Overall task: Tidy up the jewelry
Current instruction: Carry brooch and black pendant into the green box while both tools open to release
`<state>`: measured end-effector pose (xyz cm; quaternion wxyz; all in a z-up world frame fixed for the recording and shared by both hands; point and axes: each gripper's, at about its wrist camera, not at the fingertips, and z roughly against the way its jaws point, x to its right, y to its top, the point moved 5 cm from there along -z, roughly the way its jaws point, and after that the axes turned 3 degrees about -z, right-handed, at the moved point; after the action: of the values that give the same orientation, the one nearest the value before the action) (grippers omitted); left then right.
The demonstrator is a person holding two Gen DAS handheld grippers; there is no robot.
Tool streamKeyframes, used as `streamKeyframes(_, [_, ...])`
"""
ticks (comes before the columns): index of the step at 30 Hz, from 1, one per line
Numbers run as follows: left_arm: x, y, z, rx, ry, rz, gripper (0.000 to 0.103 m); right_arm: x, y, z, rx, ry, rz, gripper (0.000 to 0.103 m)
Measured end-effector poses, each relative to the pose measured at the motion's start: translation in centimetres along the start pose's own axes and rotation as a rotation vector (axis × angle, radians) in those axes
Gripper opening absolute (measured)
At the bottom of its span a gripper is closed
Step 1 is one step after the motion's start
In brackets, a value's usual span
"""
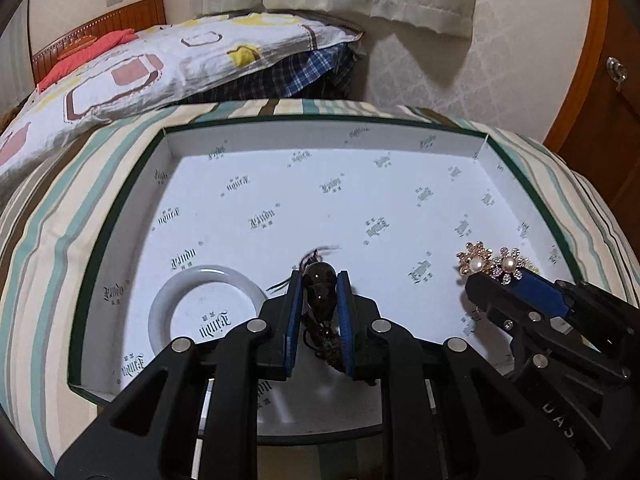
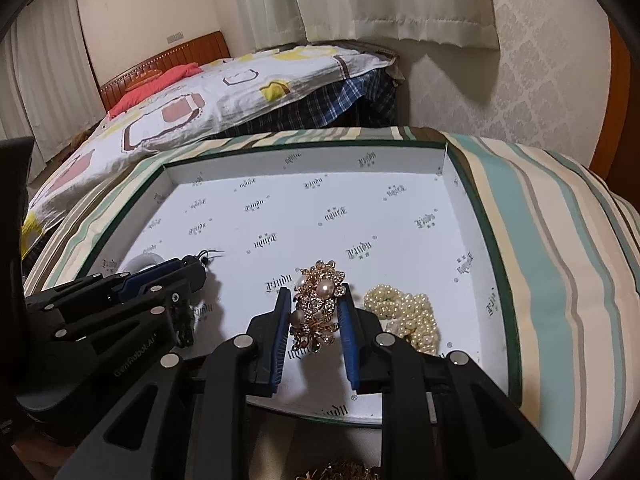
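A shallow white box lid [image 1: 120, 216] with a dark green rim lies on a striped cloth. My left gripper [image 1: 320, 280] is shut on a dark bead bracelet [image 1: 319, 288] with black cords, low over the lid's near side. A white bangle [image 1: 160, 304] lies in the lid left of it. My right gripper [image 2: 314, 300] is shut on a gold flower brooch [image 2: 320, 304] with pearls, just above the lid floor. The brooch also shows in the left wrist view [image 1: 492, 264]. A cream pearl strand [image 2: 408, 312] lies in the lid right of the brooch.
The lid [image 2: 496, 248] sits on a striped cushion [image 2: 552, 264]. A bed with a patterned quilt [image 1: 160, 60] is behind. A wooden cabinet [image 1: 608, 92] stands at the right. Some gold-brown jewelry [image 2: 340, 470] shows at the bottom edge of the right wrist view.
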<state>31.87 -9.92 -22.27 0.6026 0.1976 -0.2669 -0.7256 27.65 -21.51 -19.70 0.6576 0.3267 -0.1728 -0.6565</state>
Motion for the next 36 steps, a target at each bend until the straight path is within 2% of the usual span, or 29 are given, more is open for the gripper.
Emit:
streamKeyframes(13, [0.1, 0.0, -0.2, 0.004, 0.012, -0.016, 0.021, 0.2, -0.1, -0.7, -0.025, 0.002, -0.007, 0.025])
streamKeyframes(15, [0.1, 0.0, -0.2, 0.004, 0.017, -0.014, 0.036, 0.1, -0.1, -0.6, -0.02, 0.002, -0.004, 0.026])
streamKeyframes(22, [0.0, 0.1, -0.2, 0.005, 0.01, -0.003, 0.041, 0.1, 0.3, 0.0, 0.003, -0.006, -0.001, 0.027])
streamKeyframes(24, [0.0, 0.2, -0.1, 0.01, 0.008, -0.002, 0.046, 0.0, 0.5, 0.4, 0.017, -0.013, 0.003, 0.031])
streamKeyframes(30, [0.2, 0.4, 0.6, 0.029, 0.011, -0.003, 0.055, 0.1, 0.7, 1.0, 0.037, -0.028, 0.01, 0.032])
streamKeyframes(33, [0.1, 0.5, 0.9, 0.036, 0.013, 0.005, 0.062, 0.2, 0.6, 1.4, 0.048, -0.039, 0.008, 0.042])
streamKeyframes(36, [-0.2, 0.5, 1.1, 0.037, 0.01, 0.017, 0.067, 0.5, 0.6, 1.9, 0.06, -0.044, 0.0, 0.047])
